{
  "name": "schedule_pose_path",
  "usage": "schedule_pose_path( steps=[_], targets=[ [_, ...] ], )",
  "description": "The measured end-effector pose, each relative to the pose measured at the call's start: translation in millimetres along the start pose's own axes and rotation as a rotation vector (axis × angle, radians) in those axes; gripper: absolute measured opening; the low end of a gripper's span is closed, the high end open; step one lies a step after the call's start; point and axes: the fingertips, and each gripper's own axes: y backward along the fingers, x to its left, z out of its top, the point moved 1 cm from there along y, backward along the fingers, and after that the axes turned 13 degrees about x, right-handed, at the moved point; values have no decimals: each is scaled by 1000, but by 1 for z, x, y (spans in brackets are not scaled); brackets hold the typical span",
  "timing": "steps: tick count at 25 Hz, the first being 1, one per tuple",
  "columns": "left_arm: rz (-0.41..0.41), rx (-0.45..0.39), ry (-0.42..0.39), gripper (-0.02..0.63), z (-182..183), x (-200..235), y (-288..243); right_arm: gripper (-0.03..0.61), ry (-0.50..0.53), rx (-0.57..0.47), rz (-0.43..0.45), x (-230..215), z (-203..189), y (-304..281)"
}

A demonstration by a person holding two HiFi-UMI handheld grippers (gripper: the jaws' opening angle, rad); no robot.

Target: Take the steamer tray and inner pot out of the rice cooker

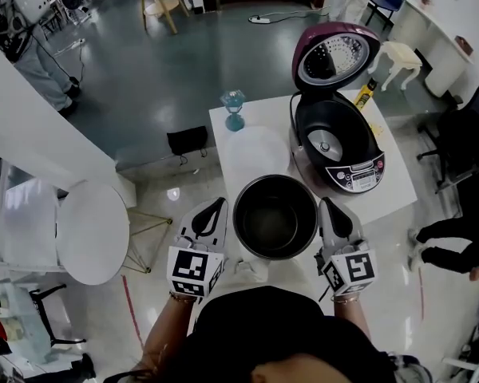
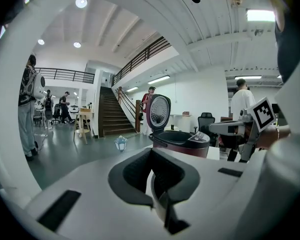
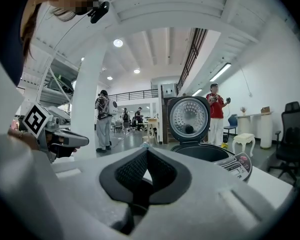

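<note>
The left claw (image 1: 220,206) is closed tight, and its own view shows a thin curved edge pinched between the dark pads. From the head view this is the left rim of the inner pot (image 1: 275,218). The right claw (image 1: 327,206) is closed just as far, with its tip meeting the pot's right rim directly opposite, so the pot sits between the two claws with one claw at each side. Both claws point away from the person, nearly level. The pot is dark, round and open-topped. It hangs close in front of the person's body, over the near edge of the white table (image 1: 399,178), and it is clear of the rice cooker (image 1: 339,146). The cooker stands farther back on the right of the table with its cavity open and its maroon lid (image 1: 335,54) tipped upright behind it. Its control panel faces the person. Left of the cooker, just beyond the pot, a pale round shape lies flat on the table; it looks like the steamer tray (image 1: 255,154), though its outline is faint. A small blue glass ornament (image 1: 233,108) stands at the table's far left corner.
</note>
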Motion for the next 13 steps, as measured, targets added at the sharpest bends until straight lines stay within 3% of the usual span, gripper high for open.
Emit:
schedule_pose_path(
  steps=[13],
  targets=[
    [7,-9,42,3,-4,-9,-3,6,-13,6,-24,-12,-10,11]
  ],
)
